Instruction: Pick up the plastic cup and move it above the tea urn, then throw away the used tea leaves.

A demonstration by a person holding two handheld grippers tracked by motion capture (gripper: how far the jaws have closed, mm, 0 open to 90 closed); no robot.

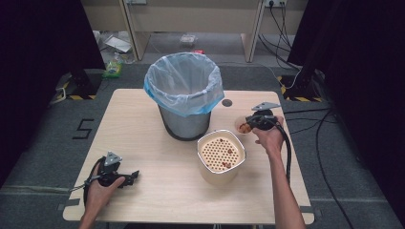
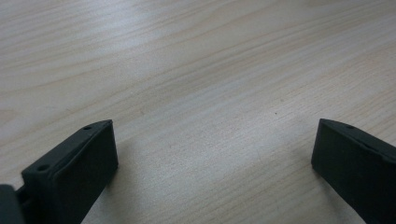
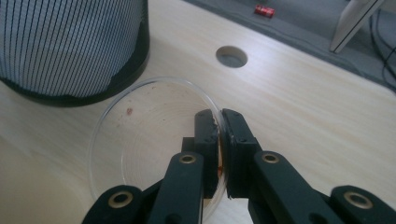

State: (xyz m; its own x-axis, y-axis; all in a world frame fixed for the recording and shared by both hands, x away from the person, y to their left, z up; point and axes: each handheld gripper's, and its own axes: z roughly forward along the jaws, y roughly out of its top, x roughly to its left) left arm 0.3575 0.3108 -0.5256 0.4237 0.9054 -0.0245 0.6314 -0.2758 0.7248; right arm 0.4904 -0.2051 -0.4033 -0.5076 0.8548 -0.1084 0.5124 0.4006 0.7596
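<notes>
A small clear round dish (image 3: 140, 140) sits low over the table's right side, beside the bin. My right gripper (image 3: 219, 114) is shut on its rim, one jaw inside and one outside. A red speck (image 3: 129, 111) lies on the dish's floor. From above, the dish (image 1: 242, 127) shows orange-red bits just left of the right gripper (image 1: 250, 121). A cream pot with a perforated insert (image 1: 220, 153) holds a few red bits at the table's middle. My left gripper (image 2: 215, 123) stands open over bare wood, seen from above as the left gripper (image 1: 133, 175) at the front left.
A metal mesh bin (image 1: 184, 90) lined with a pale blue bag stands at the back centre, and the bin's wall (image 3: 70, 42) is close to the dish. A round hole (image 3: 231, 56) pierces the table (image 1: 153, 191) behind the dish. Cables and clutter lie on the floor beyond.
</notes>
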